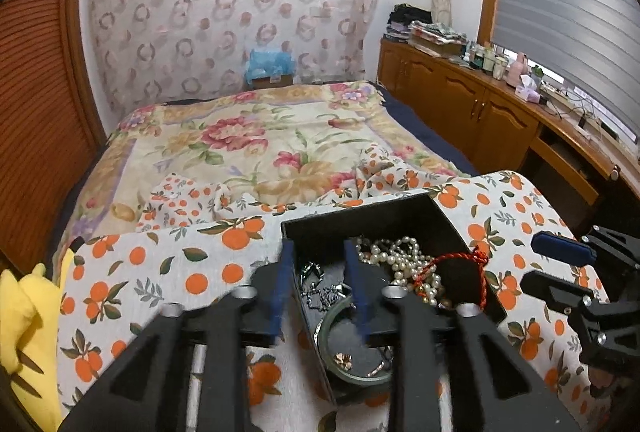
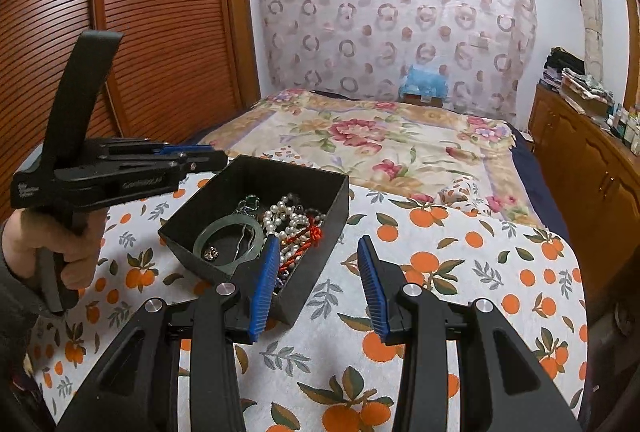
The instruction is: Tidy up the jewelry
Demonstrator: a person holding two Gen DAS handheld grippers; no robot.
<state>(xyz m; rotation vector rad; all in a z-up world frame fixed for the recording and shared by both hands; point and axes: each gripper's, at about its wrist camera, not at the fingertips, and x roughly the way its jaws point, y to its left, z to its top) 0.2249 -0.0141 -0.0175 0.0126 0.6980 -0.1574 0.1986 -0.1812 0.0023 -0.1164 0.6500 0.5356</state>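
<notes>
Bedroom walls, a ribbed wooden wardrobe door and a bed under a flowered blanket (image 1: pixel 256 136) fill the background, and in front of them stands our table under a white cloth printed with oranges (image 2: pixel 460 272). On that cloth sits the open black square box (image 1: pixel 404 212), which gathers the jewelry in one place: a tangled white pearl necklace (image 1: pixel 400 260), a red knotted cord (image 1: pixel 464 260) lying over the pearls, a pale green jade bangle (image 2: pixel 228 232) lying flat on the box floor, a thin silver chain (image 1: pixel 320 296) and a small metal piece, perhaps an earring, inside the bangle.

Our left gripper (image 1: pixel 320 292) hangs tilted down over the near left part of the box, its blue pads apart and gripping nothing, one outside the box wall and one over the chain. We judge it is lined up to pick from that side. Our right gripper (image 2: pixel 320 280) waits at the box's near right corner, its pads also apart and empty, likely so it does not crowd the other. A yellow plush toy (image 1: pixel 28 332) lies at the table's left edge, away from the work.
</notes>
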